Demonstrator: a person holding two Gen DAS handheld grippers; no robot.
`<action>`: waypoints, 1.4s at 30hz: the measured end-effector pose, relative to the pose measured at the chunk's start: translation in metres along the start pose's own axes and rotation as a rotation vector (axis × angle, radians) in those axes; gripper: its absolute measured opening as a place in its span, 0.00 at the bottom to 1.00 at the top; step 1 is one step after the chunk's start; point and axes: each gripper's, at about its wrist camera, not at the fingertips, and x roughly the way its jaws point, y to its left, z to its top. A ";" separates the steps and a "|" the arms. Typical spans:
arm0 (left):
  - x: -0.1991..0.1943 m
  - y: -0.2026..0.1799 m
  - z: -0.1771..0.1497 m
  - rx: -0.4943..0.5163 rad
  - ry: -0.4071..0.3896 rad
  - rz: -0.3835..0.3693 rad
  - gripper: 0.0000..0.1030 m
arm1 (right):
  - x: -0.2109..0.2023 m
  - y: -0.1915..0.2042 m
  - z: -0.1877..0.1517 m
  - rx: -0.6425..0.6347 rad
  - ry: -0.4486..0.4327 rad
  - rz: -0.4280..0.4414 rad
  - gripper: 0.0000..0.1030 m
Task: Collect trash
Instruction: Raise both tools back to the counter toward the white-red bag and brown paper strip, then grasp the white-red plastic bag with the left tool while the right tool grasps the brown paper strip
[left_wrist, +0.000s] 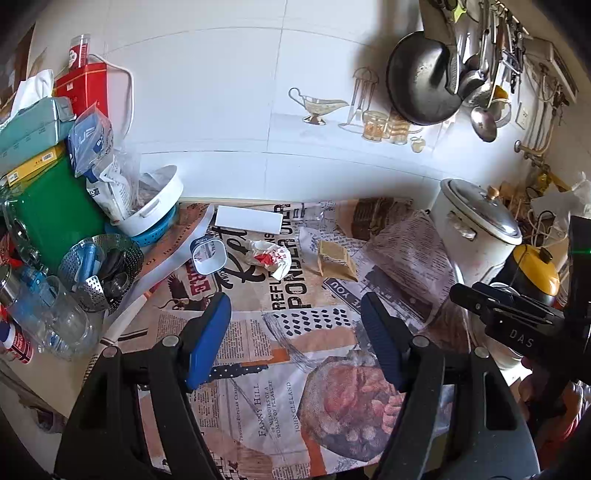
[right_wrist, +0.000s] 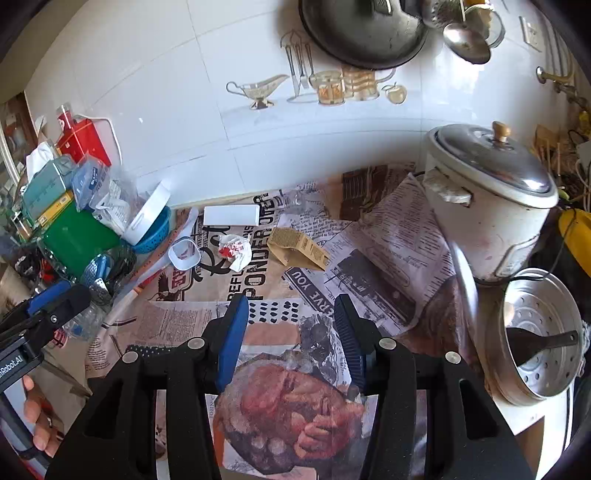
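Left wrist view first: the left gripper (left_wrist: 295, 332) hangs over the newspaper-print table cover (left_wrist: 258, 424), blue pads spread with nothing between them. In the right wrist view the right gripper (right_wrist: 290, 328) is parted a little less, also empty, above the printed picture of roast meat.

Further out lies the trash. A crumpled white wrapper (left_wrist: 271, 256) with red marks sits mid-table, an empty white plastic cup (left_wrist: 208, 254) tipped just beside it on its left, and a flattened tan carton (left_wrist: 336, 260) near it on the right. Behind them, against the wall, a white rectangular box (left_wrist: 248, 218) lies flat; whether that counts as trash is hard to say.

The step in hand looks like the approach. The wrapper is soft and low, so the left gripper should come down straddling it, pads close to the cover, and pinch the bulk rather than a loose edge. The carton is better taken across its narrow side.

At the back right stands the white cooker (right_wrist: 487, 206) under its metal lid. Only the right wrist view shows the perforated steamer tray (right_wrist: 539, 332) with a dark spoon in it, and a hand (right_wrist: 37, 417) on the left gripper's handle. Only the left wrist view shows the clutter at far left fully: green box (left_wrist: 55, 218), clear plastic bottle (left_wrist: 59, 317).
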 end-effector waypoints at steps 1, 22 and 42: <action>0.007 0.000 0.002 -0.012 0.006 0.023 0.69 | 0.012 -0.003 0.004 -0.008 0.018 0.015 0.43; 0.230 0.023 -0.002 -0.263 0.261 0.176 0.69 | 0.249 -0.026 0.048 -0.133 0.283 0.135 0.43; 0.336 0.026 0.020 -0.310 0.285 0.205 0.69 | 0.229 -0.070 0.058 -0.048 0.166 0.142 0.01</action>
